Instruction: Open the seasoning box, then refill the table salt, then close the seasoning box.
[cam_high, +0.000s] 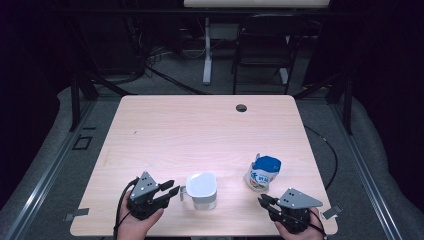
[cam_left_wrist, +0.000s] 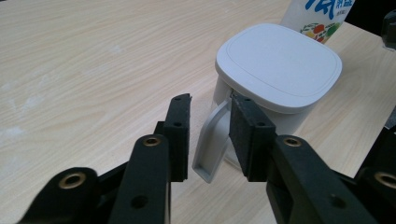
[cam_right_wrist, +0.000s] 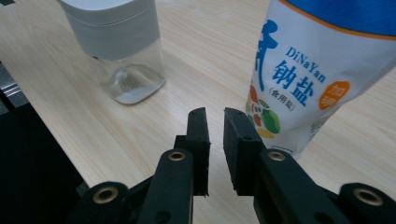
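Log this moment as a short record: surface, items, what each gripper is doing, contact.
surface: wooden table
items: clear jug with white lid and side handle; salt bag, white with blue top, standing upright right of the jug
left gripper: fingers either side of the jug handle, a gap showing on the left finger's side; not clamped
right gripper: fingers nearly together, nothing between them, pointed toward the salt bag
contact: right gripper apart from the bag; jug and bag stand apart
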